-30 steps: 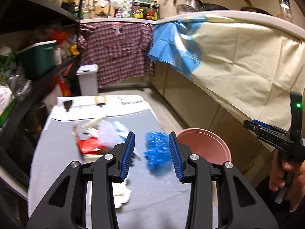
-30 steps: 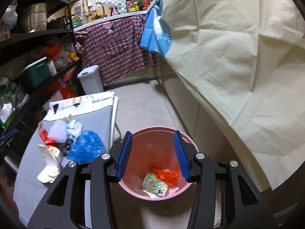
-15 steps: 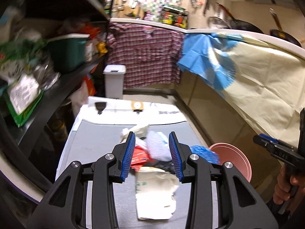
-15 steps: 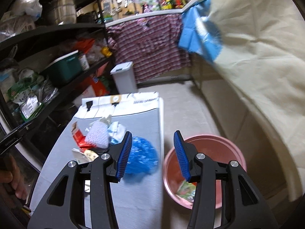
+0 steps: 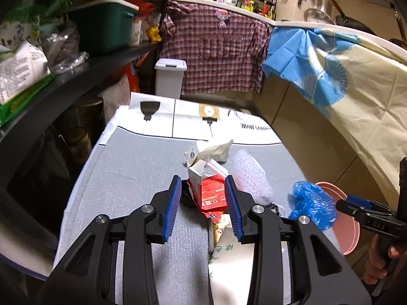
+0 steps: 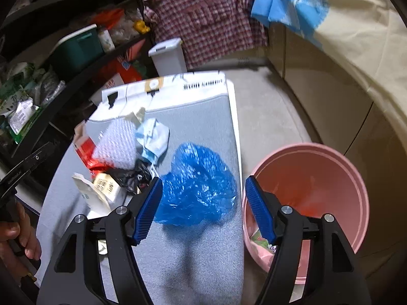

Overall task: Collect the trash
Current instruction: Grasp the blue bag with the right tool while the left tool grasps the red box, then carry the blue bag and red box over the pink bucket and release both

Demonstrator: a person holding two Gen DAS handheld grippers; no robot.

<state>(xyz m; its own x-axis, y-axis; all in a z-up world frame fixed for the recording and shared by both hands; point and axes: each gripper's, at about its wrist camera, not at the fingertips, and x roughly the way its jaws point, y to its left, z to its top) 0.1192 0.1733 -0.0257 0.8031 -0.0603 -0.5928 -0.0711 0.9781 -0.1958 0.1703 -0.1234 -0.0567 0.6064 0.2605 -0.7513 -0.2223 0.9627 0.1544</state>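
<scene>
We are mid-collection, both hands going in for the next pieces. The trash pile sits on the grey counter [image 6: 203,267]; the pink bucket [image 6: 318,178] stands on the floor just beside the counter's right edge, with a few wrappers already at its bottom.

Right gripper [image 6: 203,208]: its jaws have just been opening and now stand wide, with nothing gripped. The crumpled blue plastic bag [image 6: 195,185] lies between the fingers, close to the left pad, though we cannot tell if it touches.

Left gripper [image 5: 203,208]: partly open, empty, lined up on the red-and-white carton [image 5: 206,190], which looks to be just ahead of the fingertips, not yet between them. Bubble wrap [image 5: 249,175], a crumpled tissue [image 5: 216,150] and a printed paper bag [image 5: 229,267] lie around it.

Next, as we judge it: the right lowers a little over the blue bag, closes, lifts, and swings right over the bucket to drop. The bag is soft, so a pinch well into the bulk is needed. The left pushes forward to straddle the carton, then closes.
</scene>
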